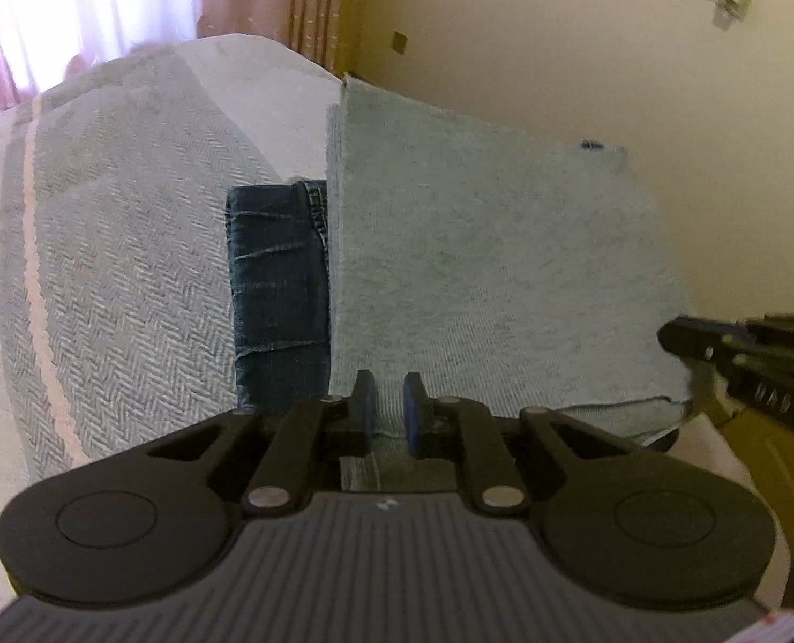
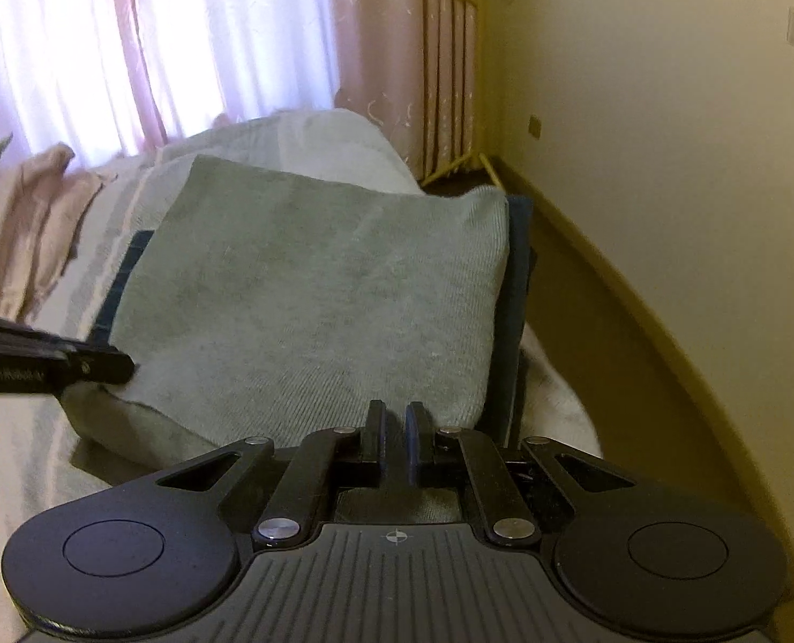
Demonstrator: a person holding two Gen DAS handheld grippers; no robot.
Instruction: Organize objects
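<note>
Both grippers — left gripper (image 1: pixel 389 407), right gripper (image 2: pixel 395 436) — have jaws pinching the near edge of a pale-blue towel (image 1: pixel 493 268) lying over folded jeans (image 1: pixel 276 289) on the bed (image 1: pixel 118 268).

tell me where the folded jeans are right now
The folded jeans lie on the bed cover, mostly under the light blue cloth; the left wrist view shows them sticking out at its left edge.

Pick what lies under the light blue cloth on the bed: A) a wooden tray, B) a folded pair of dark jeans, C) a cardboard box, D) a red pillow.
B: dark denim, the folded jeans, sticks out from beneath the light blue cloth on the bed cover.
</note>
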